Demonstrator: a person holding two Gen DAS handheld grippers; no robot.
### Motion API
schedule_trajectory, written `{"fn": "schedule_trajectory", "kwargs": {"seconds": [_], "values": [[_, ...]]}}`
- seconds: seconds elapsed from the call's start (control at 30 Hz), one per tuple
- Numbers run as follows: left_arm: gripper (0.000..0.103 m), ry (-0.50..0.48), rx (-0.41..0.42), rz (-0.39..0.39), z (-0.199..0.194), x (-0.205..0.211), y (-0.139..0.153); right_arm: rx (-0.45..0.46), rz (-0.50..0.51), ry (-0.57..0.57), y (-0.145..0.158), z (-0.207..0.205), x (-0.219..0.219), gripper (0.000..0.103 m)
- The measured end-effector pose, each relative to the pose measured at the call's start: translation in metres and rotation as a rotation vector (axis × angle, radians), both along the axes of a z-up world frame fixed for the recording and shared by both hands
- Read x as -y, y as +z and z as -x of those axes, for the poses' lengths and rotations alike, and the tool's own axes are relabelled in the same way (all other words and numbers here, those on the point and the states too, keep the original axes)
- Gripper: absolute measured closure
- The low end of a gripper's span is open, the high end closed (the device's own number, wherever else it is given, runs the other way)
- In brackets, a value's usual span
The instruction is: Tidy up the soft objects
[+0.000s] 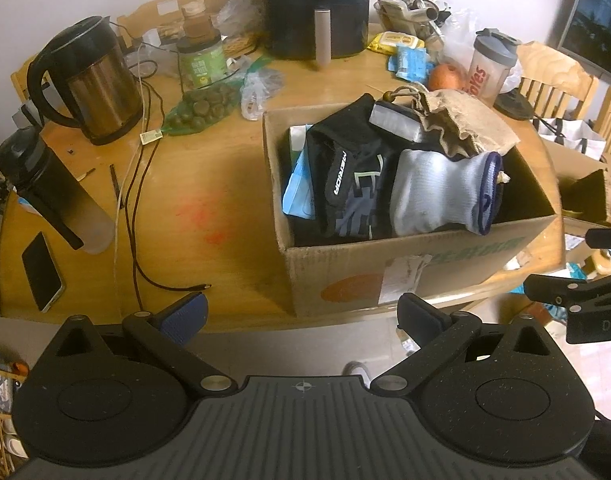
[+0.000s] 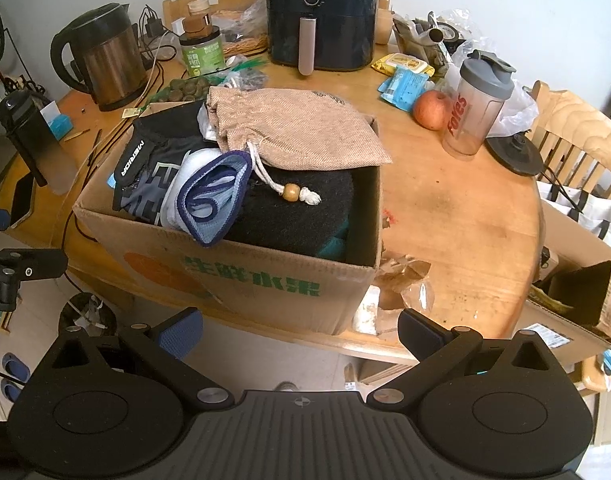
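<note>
Left gripper (image 1: 301, 312): wide open and holding nothing. It sits low in the frame, off the near edge of the table (image 1: 209, 184).
Right gripper (image 2: 301, 330): also wide open and empty. It is at the bottom of its frame, in front of the box.
Box (image 1: 385, 268): a cardboard box in the middle of the left view, near the table edge. It is full to the top.
Soft things: they are all in the box. A black glove (image 1: 345, 184) lies at the left. A pale sock (image 1: 437, 188) with a dark blue cuff lies beside it. A tan bag (image 2: 293, 128) with a bead on its string rests on top, hanging over the far rim. Under them is a black cloth (image 2: 301, 212).
Other stuff: a kettle (image 1: 93, 88) at the upper left, an air fryer (image 1: 317, 4) at the top middle, an apple (image 2: 429, 108) and a shaker cup (image 2: 477, 104) at the upper right.
Step now: I think the soft things are packed, or close to it. Both grippers hang back from the box.
Next move: I guess one gripper reaches over the near rim. It may push the bag and sock down so they sit inside. The sock pokes over the rim and could slip out.
</note>
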State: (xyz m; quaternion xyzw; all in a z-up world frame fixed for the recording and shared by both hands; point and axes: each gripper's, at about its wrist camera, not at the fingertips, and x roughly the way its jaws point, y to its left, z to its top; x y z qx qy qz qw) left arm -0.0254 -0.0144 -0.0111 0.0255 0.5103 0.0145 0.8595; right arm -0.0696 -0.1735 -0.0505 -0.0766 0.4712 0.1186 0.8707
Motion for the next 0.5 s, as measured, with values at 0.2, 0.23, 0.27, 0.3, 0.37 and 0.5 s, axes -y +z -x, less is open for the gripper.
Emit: {"fn": "schedule_trajectory", "kwargs": {"seconds": [0.2,0.23,0.27,0.3,0.37,0.5], "values": [[0.000,0.002,-0.001,0.000,-0.0010,0.0008,-0.0003,-0.001,0.003,0.005,-0.0004,-0.0052,0.0002,0.000],[0.000,0.002,-0.001,0.000,-0.0008,0.0006,-0.0001,-0.003,0.003,0.006,-0.0004,-0.0059,0.0002,0.000],[0.000,0.004,-0.002,0.001,-0.0014,0.0009,-0.0006,-0.004,0.004,0.006,-0.0004,-0.0064,0.0005,0.000],[0.000,0.005,-0.003,0.004,-0.0025,0.0010,-0.0009,-0.005,0.004,0.006,-0.0005,-0.0071,0.0007,0.000],[0.000,0.007,-0.002,0.019,-0.0038,0.0007,-0.0010,-0.005,0.006,0.006,-0.0007,-0.0077,0.0008,0.000],[0.000,0.008,0.005,0.051,-0.0049,-0.0009,-0.0012,-0.008,0.009,0.008,-0.0013,-0.0101,0.0014,0.000]]}}
